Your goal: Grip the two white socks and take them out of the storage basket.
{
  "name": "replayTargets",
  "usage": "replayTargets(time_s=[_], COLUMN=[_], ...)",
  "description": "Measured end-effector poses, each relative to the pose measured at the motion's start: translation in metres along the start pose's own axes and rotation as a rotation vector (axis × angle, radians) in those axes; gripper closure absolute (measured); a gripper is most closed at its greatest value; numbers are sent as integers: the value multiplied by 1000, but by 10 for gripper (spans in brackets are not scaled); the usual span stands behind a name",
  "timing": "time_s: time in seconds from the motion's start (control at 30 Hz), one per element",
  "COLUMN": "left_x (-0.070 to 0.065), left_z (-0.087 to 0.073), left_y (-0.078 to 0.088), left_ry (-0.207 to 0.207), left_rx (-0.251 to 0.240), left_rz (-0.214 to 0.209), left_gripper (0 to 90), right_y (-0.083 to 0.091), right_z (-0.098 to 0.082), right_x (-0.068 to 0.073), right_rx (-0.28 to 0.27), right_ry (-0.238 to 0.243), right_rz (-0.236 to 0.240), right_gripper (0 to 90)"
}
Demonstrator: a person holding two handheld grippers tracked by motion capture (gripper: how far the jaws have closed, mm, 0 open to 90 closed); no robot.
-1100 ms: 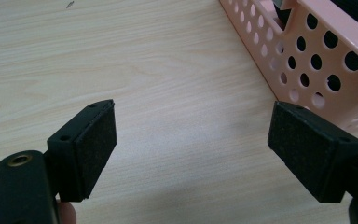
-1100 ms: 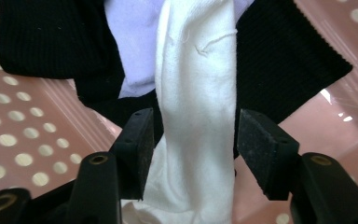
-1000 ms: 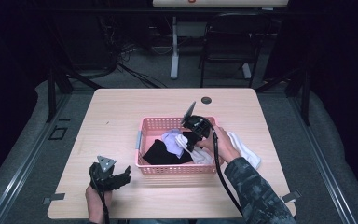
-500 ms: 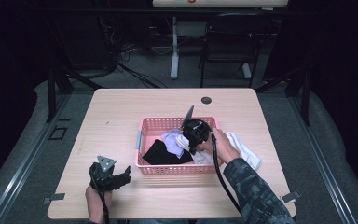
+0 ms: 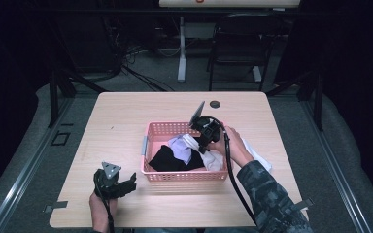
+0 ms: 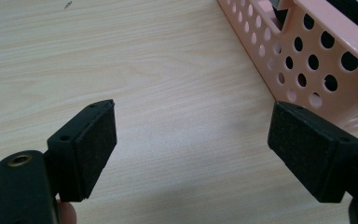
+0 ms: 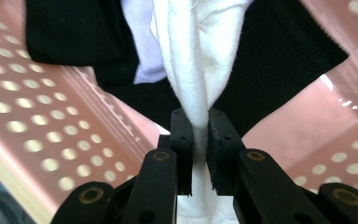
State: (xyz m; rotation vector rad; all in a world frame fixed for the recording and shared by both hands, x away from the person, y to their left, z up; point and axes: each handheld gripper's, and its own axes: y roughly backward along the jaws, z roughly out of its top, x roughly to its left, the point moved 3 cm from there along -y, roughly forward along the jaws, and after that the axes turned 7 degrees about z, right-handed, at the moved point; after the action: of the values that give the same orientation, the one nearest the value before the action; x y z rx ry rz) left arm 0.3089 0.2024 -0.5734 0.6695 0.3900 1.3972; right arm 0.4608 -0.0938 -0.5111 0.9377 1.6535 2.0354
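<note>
Both matte-black two-jaw claws, left [image 6: 191, 149] and right [image 7: 200, 140], have brass-ringed screw holes; the left's pads [image 6: 95, 144] are coarse. A black cable [image 5: 233, 179] crosses the camouflage-patterned sleeve [image 5: 272, 201].

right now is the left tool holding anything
No, the left tool has its jaws wide apart over bare table, with nothing between them, beside the pink basket.

two grippers, one busy
left gripper [image 5: 126, 183] rests low, jaws spread wide; right gripper [image 7: 200, 140] pinches a white cloth [image 7: 203, 51], wrist bent inward.
</note>
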Motion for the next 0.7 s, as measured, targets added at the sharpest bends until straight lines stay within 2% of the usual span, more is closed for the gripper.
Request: replayTargets(time_s=[0.2,0.5,0.53,0.7], left_x=[0,0,0,0], left_z=[0,0,0,0], left_y=[0,0,0,0], left_ry=[1,1,2,1], left_rx=[0,0,-1,-1], left_rz=[0,-3,-4,-4], left_gripper=[155,156,156,156], right_y=[19,45,50,65], right_z=[4,8,8,7], right_x=[7,16,19,22], right_rx=[-33,-47,-70,-71], right_ry=[21,38,37,56], right_rz=[-5,-20,-18,-30], right_gripper=[819,819,819,819])
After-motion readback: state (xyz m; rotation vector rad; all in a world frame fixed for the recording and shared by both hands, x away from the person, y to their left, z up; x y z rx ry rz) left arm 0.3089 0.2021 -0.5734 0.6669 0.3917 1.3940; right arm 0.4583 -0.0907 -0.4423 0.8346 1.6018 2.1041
